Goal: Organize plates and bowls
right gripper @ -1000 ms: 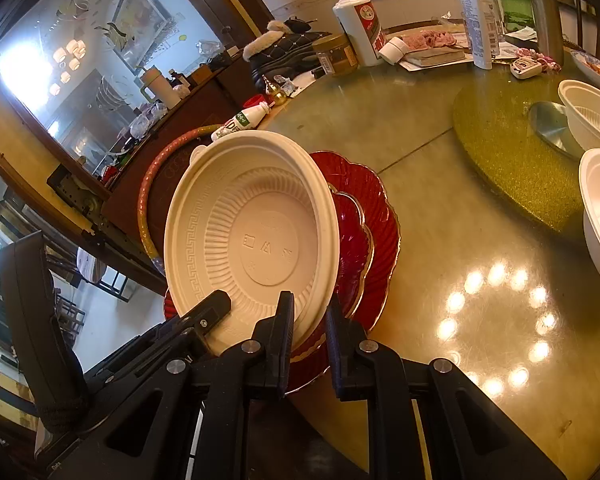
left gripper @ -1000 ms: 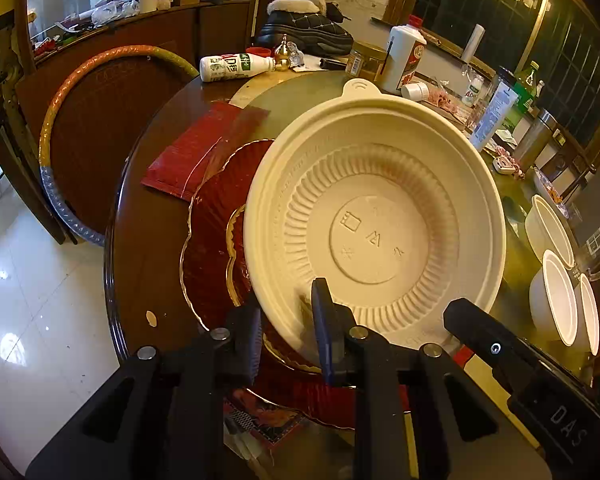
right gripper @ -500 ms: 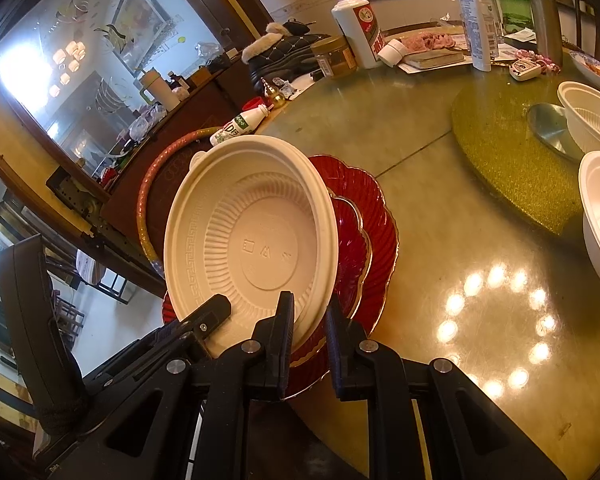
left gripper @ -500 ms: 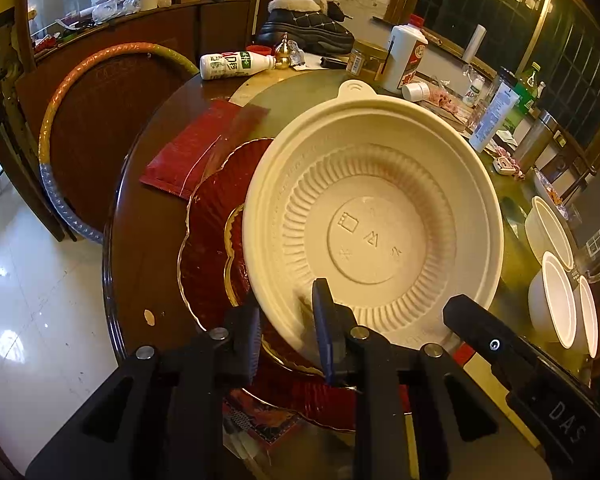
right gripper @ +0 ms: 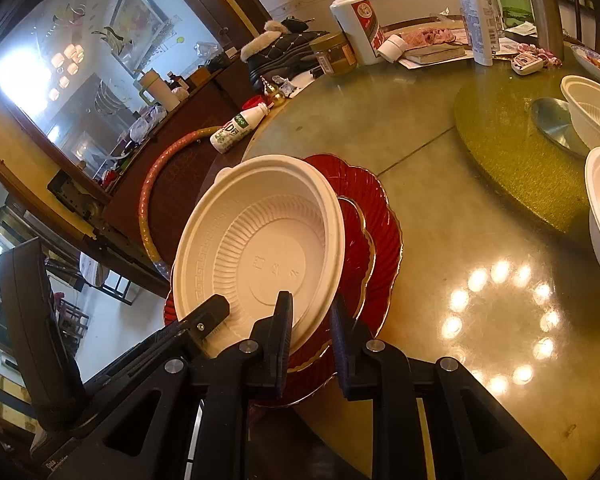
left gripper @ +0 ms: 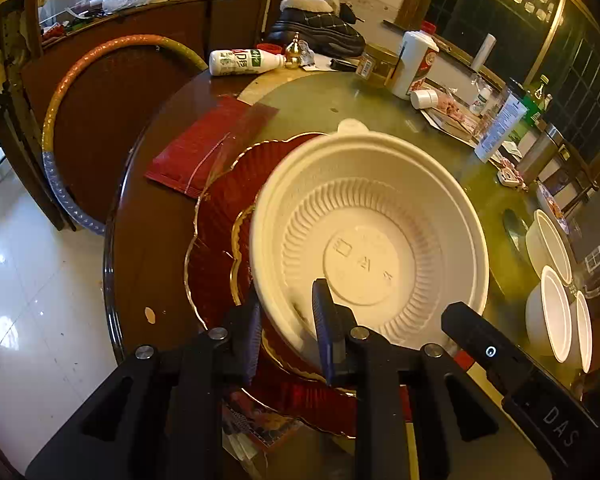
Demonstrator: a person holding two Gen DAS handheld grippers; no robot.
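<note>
A large cream disposable bowl is held by its near rim in both grippers, over two stacked red gold-rimmed plates. My left gripper is shut on the bowl's rim, one finger inside and one outside. My right gripper is shut on the same bowl, with the red plates under it. The bowl sits low, close to the plates; I cannot tell whether it touches them. Three white bowls stand at the right of the table.
The round table has a glass top and a green turntable with white bowls. Bottles, a jar, a boot and papers crowd the far edge. A red mat lies left of the plates. A hoop leans beside the table.
The bowl has come down from a tilted, raised pose to lie lower and flatter over the red plates. Both grippers stay shut on its rim.
</note>
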